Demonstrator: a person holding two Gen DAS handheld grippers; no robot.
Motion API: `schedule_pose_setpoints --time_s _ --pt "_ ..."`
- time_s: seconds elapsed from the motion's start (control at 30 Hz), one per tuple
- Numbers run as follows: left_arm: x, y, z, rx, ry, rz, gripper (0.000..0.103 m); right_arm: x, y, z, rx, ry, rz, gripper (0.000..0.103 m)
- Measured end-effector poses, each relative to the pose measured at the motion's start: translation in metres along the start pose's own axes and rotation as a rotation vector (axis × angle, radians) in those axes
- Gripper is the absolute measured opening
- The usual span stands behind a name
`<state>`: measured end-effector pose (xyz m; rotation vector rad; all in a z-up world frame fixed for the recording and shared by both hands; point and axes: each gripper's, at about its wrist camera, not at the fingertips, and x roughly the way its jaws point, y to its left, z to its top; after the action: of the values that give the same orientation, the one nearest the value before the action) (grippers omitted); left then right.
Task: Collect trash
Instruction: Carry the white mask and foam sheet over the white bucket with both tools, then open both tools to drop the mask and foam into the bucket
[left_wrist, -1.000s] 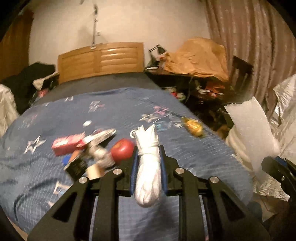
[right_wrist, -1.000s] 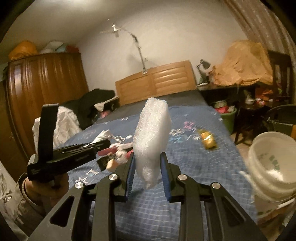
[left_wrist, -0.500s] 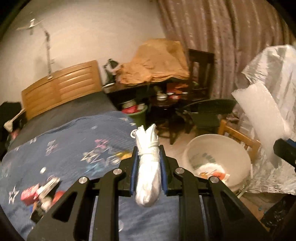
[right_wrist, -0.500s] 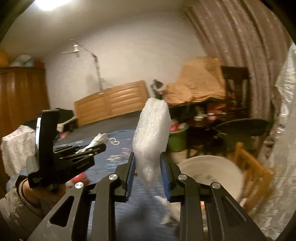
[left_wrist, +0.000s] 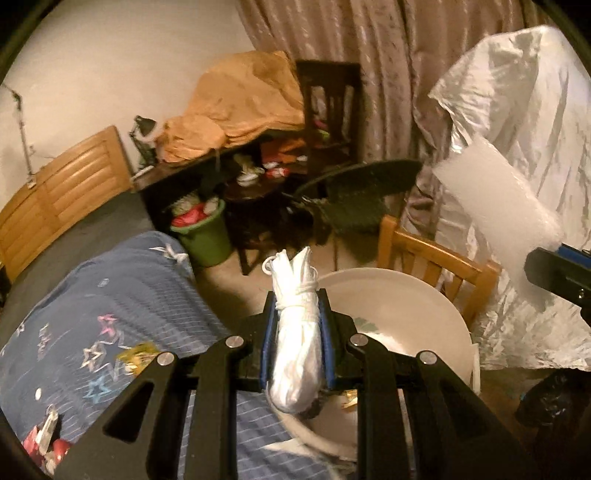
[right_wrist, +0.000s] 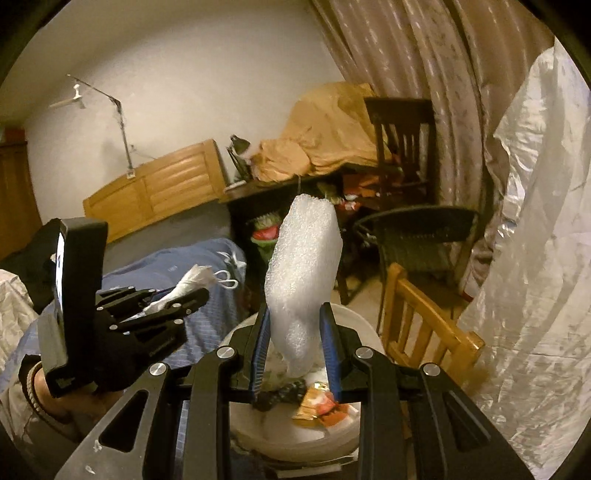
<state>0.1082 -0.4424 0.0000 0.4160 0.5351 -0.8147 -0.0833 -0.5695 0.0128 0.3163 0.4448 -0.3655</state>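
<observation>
My left gripper (left_wrist: 297, 317) is shut on a bundle of white string (left_wrist: 295, 343), held over the near rim of a large white tub (left_wrist: 413, 314) on the floor beside the bed. My right gripper (right_wrist: 293, 332) is shut on a piece of white bubble wrap (right_wrist: 303, 280), held above the same white tub (right_wrist: 295, 435), which holds orange and red wrappers (right_wrist: 317, 406). The left gripper (right_wrist: 177, 299) with the string shows at left in the right wrist view. The bubble wrap (left_wrist: 495, 218) shows at right in the left wrist view.
A blue bed cover (left_wrist: 92, 325) with leftover trash (left_wrist: 44, 439) and a yellow wrapper (left_wrist: 136, 354) lies at left. A wooden chair (left_wrist: 436, 266) stands behind the tub, a silver plastic sheet (left_wrist: 524, 147) at right, a green bucket (left_wrist: 203, 236) and cluttered desk beyond.
Both grippers swung right, away from the bed, and now hang over the white tub. Each still holds its item.
</observation>
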Motion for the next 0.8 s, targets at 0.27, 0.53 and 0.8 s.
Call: schedule_pose_setpoints --time_s 0.27,0.53,0.8 --pt "0.036 -0.018 -0.009 0.042 0.065 -0.033 0.020 0.034 -0.019 -0.008 0.006 0.061 -0.012 0.028" --pt "0.047 -0.018 -0.012 0.037 0.091 -0.038 0.020 0.042 -0.012 -0.017 -0.006 0.091 0.001 0.028" --pt "0.053 -0.017 -0.012 0.030 0.103 -0.036 0.020 0.049 -0.012 -0.019 -0.016 0.105 0.013 0.028"
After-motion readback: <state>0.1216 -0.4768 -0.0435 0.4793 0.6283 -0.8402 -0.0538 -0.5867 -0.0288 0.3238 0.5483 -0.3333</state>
